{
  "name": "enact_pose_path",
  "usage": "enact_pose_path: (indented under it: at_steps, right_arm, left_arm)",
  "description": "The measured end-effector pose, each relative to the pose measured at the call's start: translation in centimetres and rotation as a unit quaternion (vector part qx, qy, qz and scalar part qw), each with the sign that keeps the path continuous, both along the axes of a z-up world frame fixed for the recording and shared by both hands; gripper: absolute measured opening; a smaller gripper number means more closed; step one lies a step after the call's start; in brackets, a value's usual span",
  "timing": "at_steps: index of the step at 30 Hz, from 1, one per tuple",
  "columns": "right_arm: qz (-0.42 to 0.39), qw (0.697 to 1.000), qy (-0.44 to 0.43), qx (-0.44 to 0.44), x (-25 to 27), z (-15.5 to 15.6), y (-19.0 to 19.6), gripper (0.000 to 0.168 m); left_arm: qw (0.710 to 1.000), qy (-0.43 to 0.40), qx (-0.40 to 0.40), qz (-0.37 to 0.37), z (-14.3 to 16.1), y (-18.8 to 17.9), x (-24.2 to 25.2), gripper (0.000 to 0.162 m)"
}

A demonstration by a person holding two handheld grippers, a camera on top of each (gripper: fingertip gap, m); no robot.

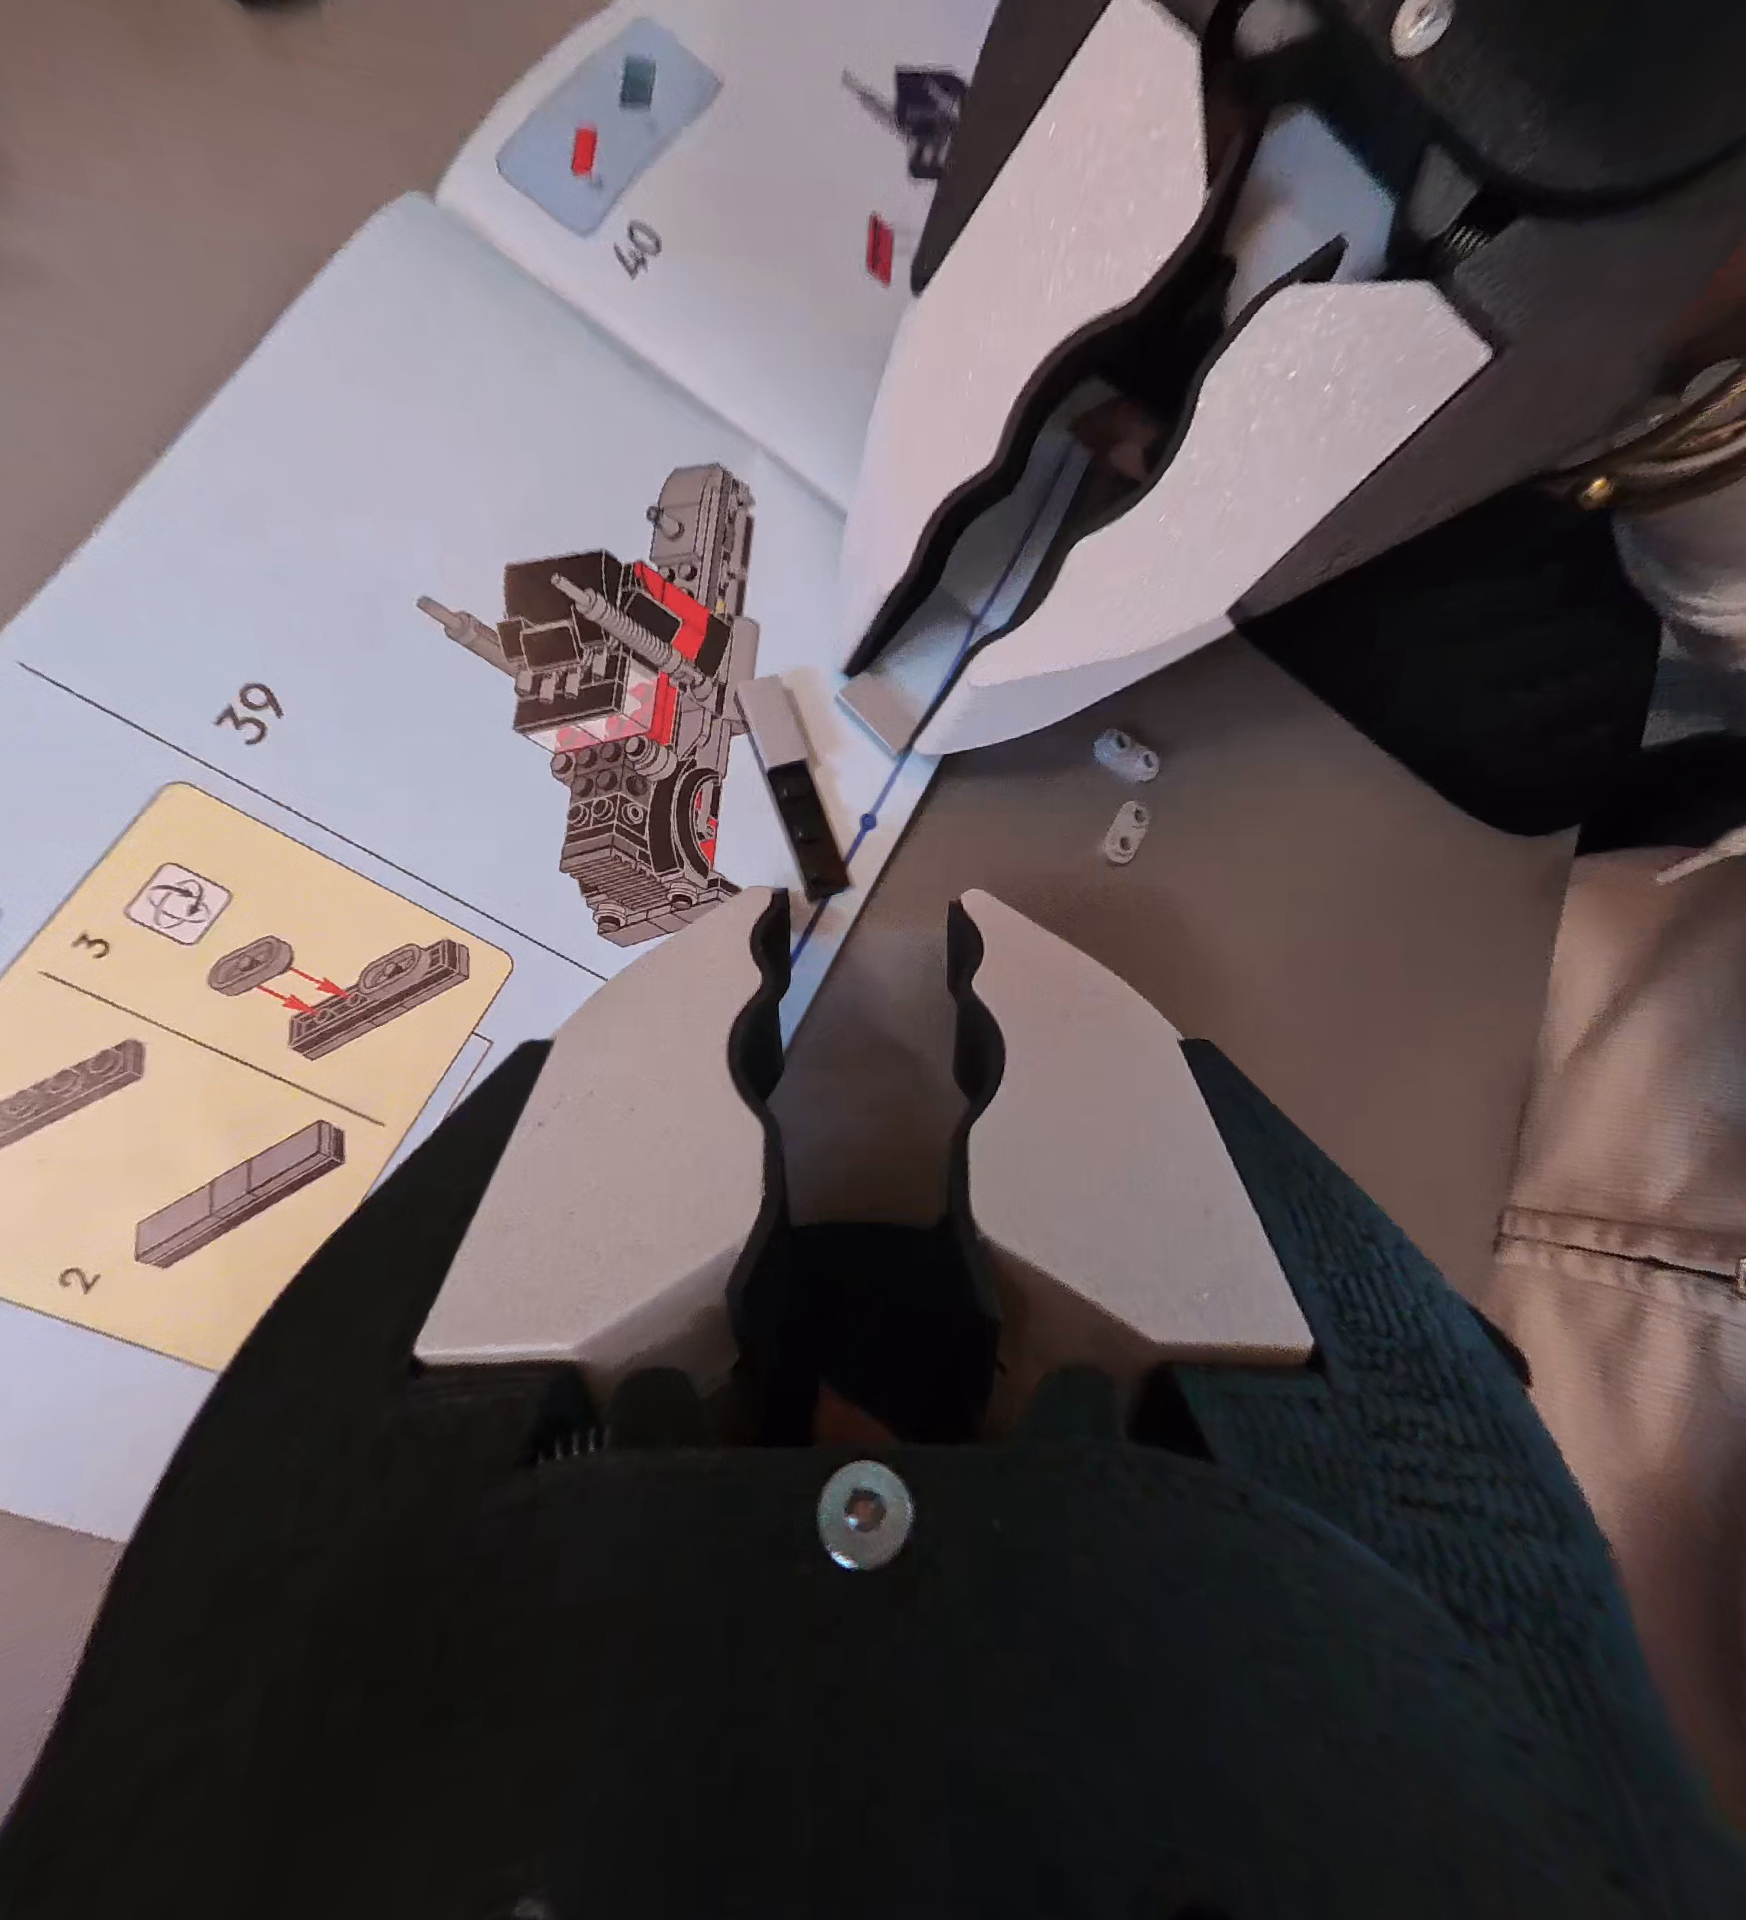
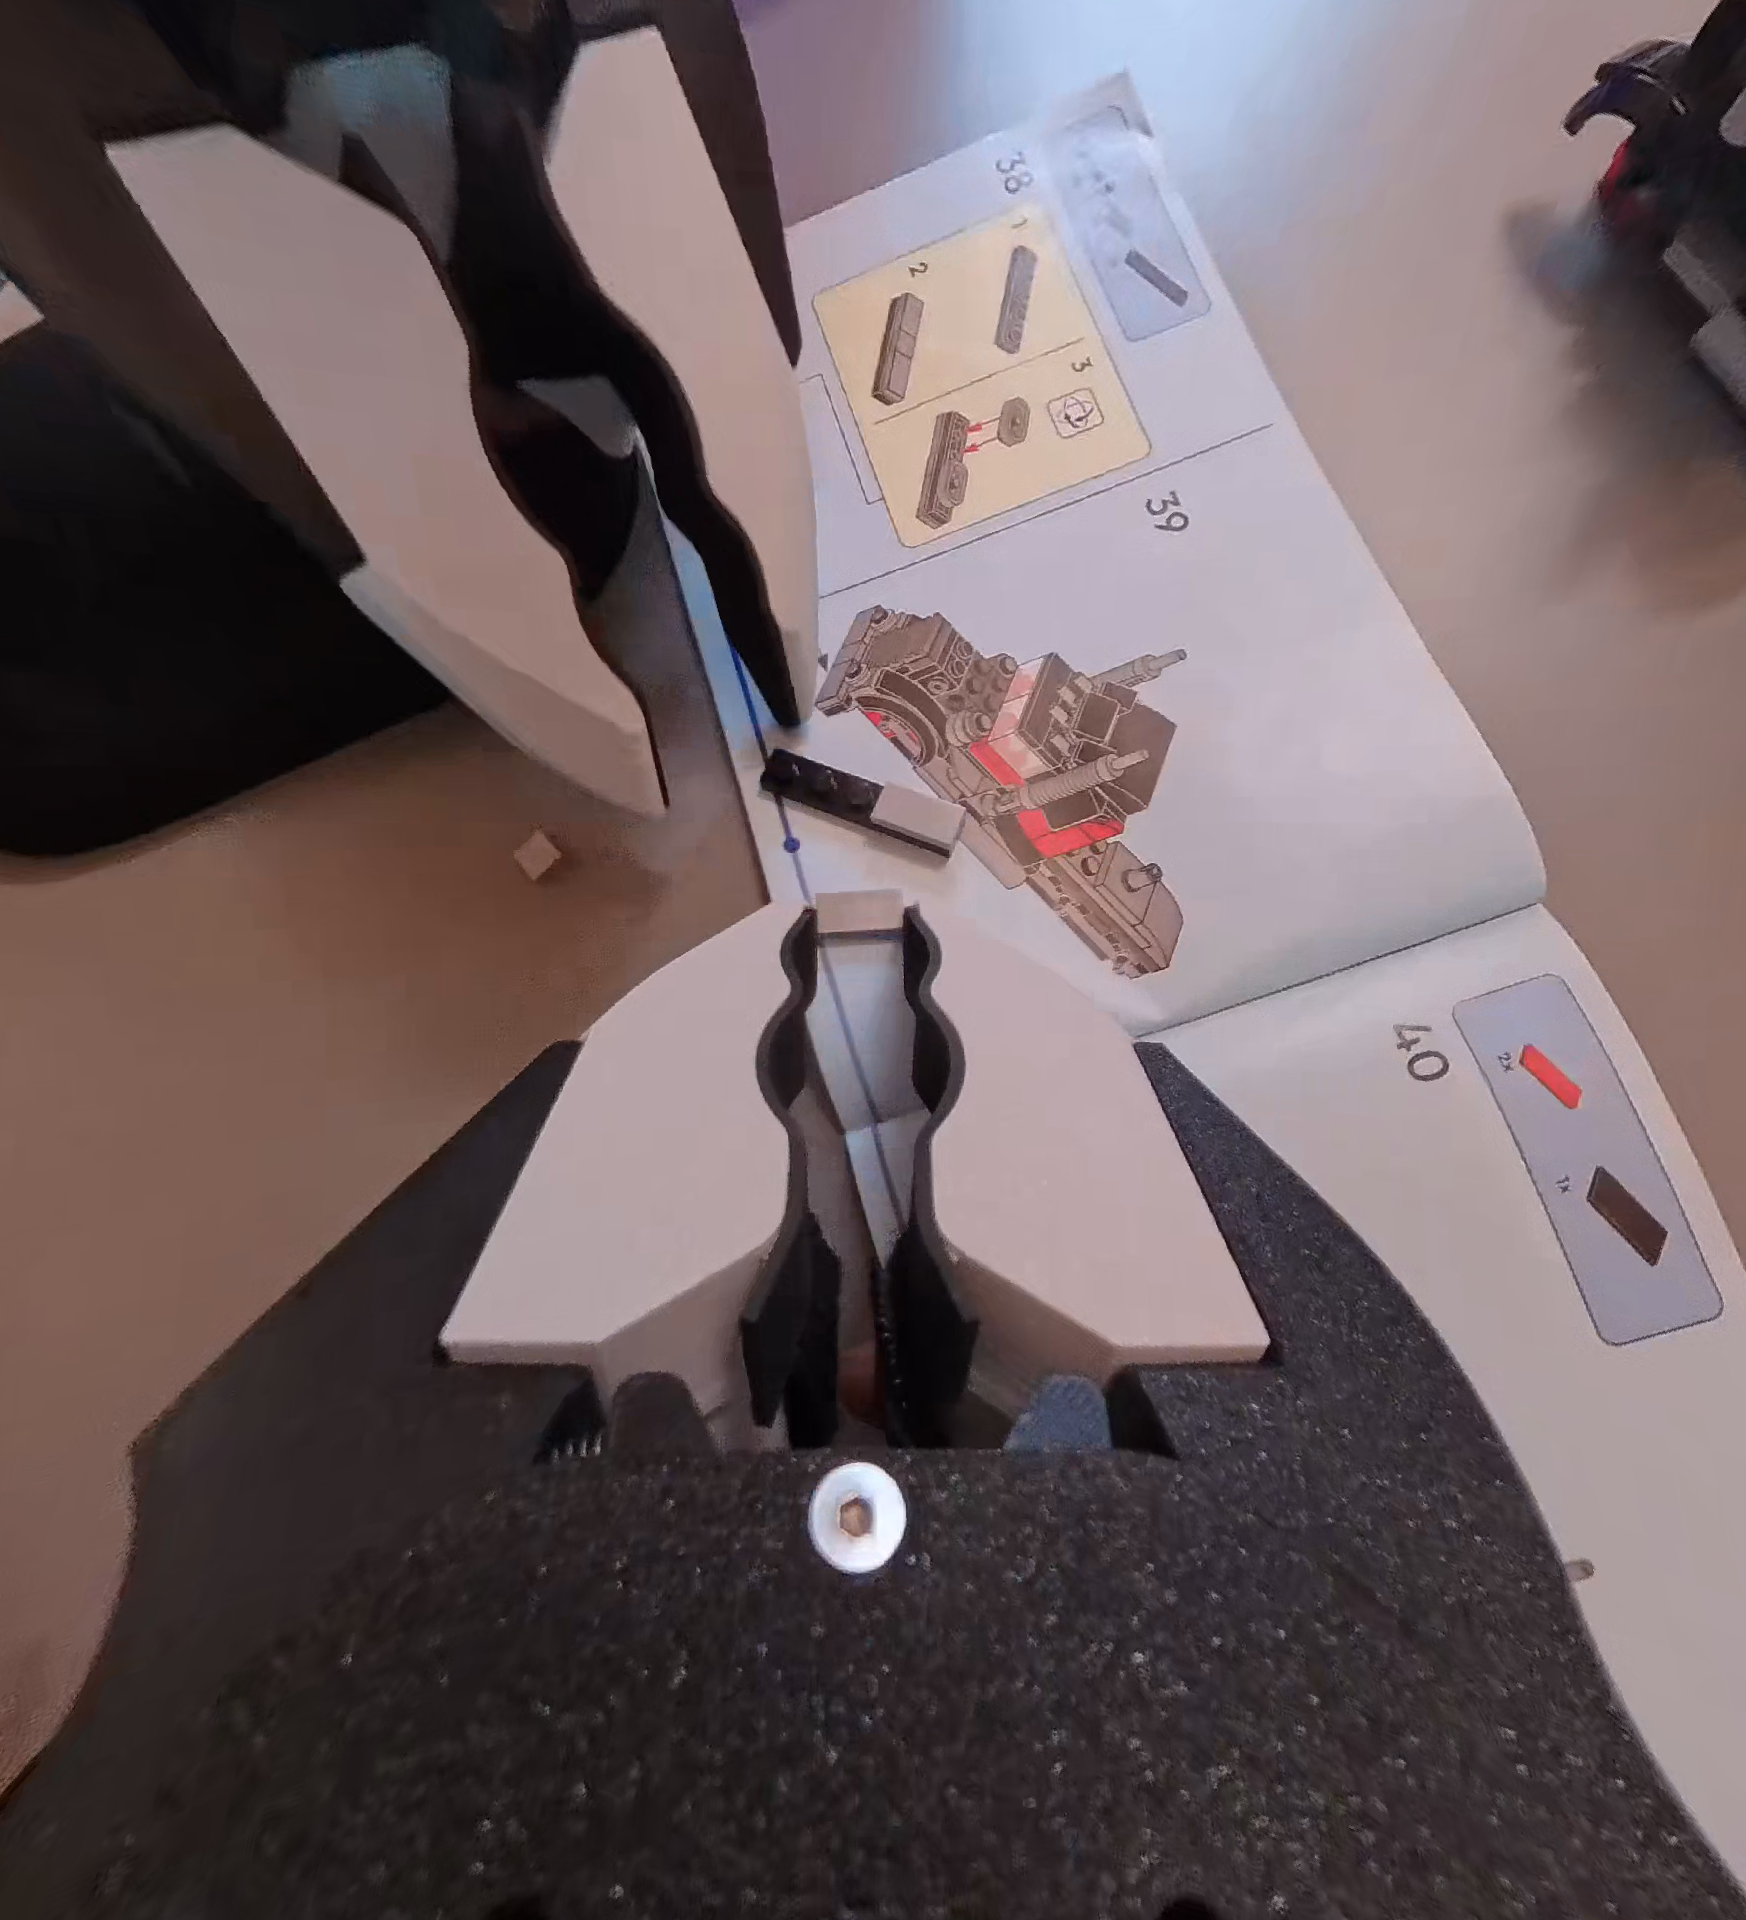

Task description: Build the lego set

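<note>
R claw grips grey tile at tips; L claw wide, empty; black plate on booklet.

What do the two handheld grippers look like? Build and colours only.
Both match. The left gripper and right gripper each have a black, rough-textured printed body, two pale grey wedge-shaped fingers with black wavy inner pads, and one silver hex screw centred on the body. No cables visible.
</note>
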State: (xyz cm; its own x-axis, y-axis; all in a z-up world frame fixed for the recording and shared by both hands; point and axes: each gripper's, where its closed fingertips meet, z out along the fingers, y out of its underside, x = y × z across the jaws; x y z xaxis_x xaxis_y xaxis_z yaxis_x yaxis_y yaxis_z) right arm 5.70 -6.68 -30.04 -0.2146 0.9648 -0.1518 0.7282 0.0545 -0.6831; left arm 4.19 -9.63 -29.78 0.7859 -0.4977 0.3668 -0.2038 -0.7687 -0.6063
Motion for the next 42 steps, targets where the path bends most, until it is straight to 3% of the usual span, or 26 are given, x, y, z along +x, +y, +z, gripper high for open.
enact_pose_path:
  at_steps: [12,20,42]
  right_arm:
    - [0.042,0.999,-0.003,0.016,-1.1,-0.1,1.2,0.016]
    - [0.141,0.988,0.062,0.032,-1.0,0.7,-1.6,0.016]
    - [0.169,0.983,0.046,0.05,-1.1,0.3,-1.2,0.017]
  left_arm:
    - [1.0,-0.013,-0.016,-0.003,0.0,0.5,2.0,0.028]
    - [0.999,-0.017,0.015,0.025,0.4,-0.3,0.2,0.027]
    - [1.0,-0.011,0.011,0.019,0.1,-0.4,0.3,0.024]
